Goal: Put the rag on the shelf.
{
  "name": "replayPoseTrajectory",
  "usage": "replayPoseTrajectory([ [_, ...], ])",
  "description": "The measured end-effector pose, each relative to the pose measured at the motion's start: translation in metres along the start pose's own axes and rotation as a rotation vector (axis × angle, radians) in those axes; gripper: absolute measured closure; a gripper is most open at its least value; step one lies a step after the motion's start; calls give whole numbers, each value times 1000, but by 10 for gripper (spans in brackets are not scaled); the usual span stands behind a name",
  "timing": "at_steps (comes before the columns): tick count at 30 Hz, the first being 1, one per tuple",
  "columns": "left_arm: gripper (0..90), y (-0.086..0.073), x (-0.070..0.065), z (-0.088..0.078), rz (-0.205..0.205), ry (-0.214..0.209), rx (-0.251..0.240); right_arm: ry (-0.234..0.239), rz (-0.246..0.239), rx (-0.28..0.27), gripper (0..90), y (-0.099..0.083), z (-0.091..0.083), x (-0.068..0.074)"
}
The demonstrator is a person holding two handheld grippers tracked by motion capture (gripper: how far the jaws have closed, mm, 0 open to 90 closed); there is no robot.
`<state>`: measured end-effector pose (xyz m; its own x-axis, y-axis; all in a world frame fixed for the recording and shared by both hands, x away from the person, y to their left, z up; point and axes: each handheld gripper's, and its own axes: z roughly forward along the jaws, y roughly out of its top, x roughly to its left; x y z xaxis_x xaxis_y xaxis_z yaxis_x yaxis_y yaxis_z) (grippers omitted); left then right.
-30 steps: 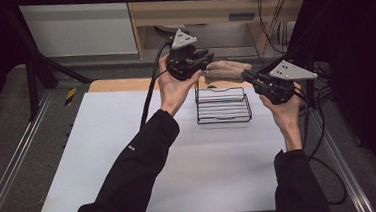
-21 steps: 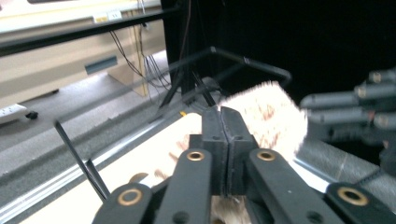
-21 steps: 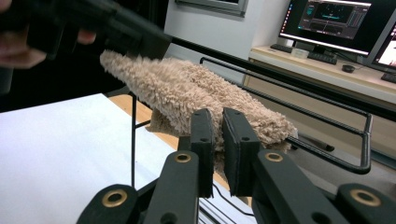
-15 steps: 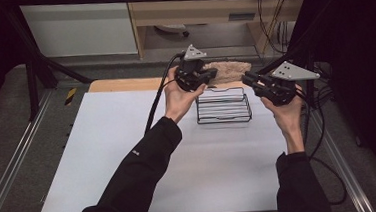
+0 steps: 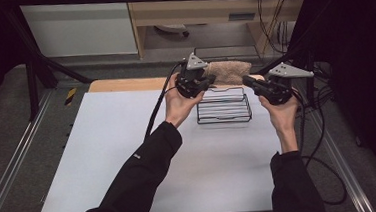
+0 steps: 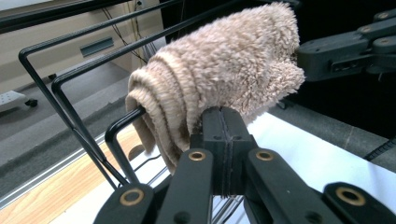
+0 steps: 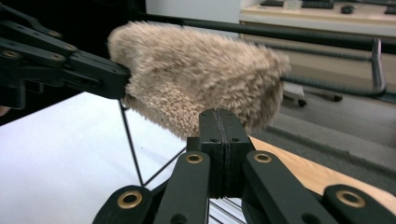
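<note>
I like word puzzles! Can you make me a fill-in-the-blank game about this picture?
1. The rolled towel is fluffy and ____ in colour.
2. The rack is made of black ____.
3. Each gripper is held in a person's ____.
4. The rack stands on a ____ table.

Missing words: beige; wire; hand; white

A large white rectangular sheet covers most of the light wooden tabletop, whose bare strip shows along the sheet's far edge. Off the sheet's far left corner, a small yellow-and-black object lies on the grey floor. Beyond the tabletop stands a white panel, and beside that a pale wooden cabinet. Black cables hang past the sheet's far right corner.
</note>
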<state>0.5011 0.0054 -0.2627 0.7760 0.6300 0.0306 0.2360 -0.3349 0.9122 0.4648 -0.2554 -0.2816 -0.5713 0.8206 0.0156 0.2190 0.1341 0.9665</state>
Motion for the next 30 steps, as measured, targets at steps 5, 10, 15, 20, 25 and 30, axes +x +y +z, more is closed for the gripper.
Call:
replayPoseTrajectory([
  [5,897,-3,2,4,-13,3,-16,-30,2,-1,886,-4,8,1],
  [10,847,-4,-1,-2,-7,-8,-34,-23,-15,-21,847,-2,3,4],
  [15,781,-2,-4,-12,-3,-10,-46,-18,-22,-42,809,2,-6,7],
  [20,704,0,-3,-23,-7,0,-53,-15,-18,-50,763,9,-10,10],
  [25,621,-2,2,-38,-20,20,-50,-12,5,-52,664,14,-14,12],
  [30,552,-12,9,-50,-37,35,-43,-16,19,-30,573,13,-17,13],
])
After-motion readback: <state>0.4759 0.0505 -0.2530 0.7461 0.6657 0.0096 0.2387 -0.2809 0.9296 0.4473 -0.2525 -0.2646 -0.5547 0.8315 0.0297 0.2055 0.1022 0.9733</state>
